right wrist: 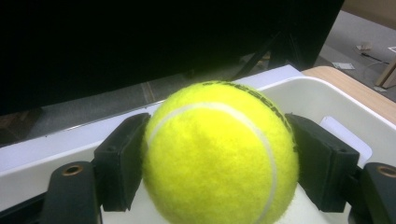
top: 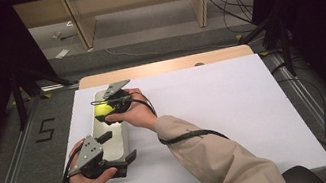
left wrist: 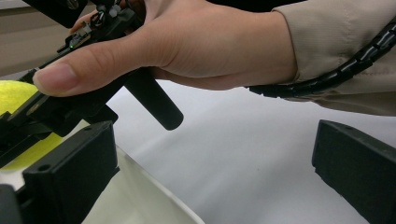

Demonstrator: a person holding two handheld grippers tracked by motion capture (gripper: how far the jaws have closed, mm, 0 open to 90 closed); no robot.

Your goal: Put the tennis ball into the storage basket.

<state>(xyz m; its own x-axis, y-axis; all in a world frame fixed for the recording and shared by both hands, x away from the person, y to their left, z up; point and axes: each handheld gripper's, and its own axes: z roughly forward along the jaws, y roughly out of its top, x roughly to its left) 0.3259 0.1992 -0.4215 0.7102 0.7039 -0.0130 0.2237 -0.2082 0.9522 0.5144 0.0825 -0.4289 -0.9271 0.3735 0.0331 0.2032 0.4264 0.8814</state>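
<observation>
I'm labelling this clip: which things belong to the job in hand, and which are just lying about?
In the job:
- tennis ball, clamped in the right tongs
- white bin beneath it
- left tongs, open at the bin's near end

Lying about:
- scraps of paper on the floor
- cables behind the table

Yellow tennis ball (right wrist: 219,154), white seam, black lettering; white bin (right wrist: 327,100); black tongs (right wrist: 217,163).

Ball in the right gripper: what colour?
Bright yellow-green ball, with a white seam and black lettering; clearest in the right gripper view.
</observation>
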